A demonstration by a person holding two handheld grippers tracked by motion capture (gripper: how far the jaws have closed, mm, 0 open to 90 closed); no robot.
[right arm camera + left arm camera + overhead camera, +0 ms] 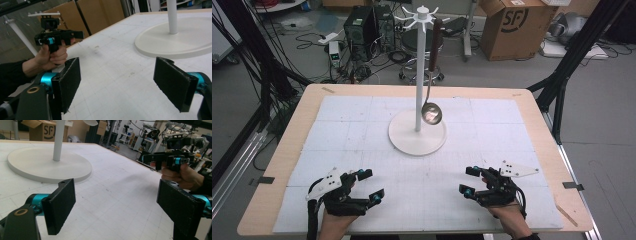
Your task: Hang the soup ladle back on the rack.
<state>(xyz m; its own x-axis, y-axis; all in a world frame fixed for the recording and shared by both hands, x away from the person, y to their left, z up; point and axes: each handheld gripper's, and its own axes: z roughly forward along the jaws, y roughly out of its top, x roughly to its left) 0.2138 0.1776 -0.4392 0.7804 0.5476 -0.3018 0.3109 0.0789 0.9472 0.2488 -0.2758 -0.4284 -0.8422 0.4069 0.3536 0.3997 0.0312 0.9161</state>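
ladle hung upright on the stand, both grippers open and empty

ladle [432,75] hung from one arm of the white stand [419,75], just right of the pole. its long axis ran straight up and down: the dark handle was at the top by the hook, the shiny bowl pointed down, just above the stand's round base toward the far edge of the table [287,150]. whether the bowl touched the base could not be told.

the stand stood at the middle of the table's white mat [362,150], nearer the far edge. open mat lay between it and the near edge, with nothing in the way.

the left gripper [364,185] sat near the near left corner, held in a hand [334,220], jaws wide apart and holding nothing. the right gripper [469,181] sat near the near right corner, jaws likewise spread and empty. the two were well apart.

beyond the far edge, a cardboard box [514,25], a computer tower [359,27] and loose cables lay on the floor.
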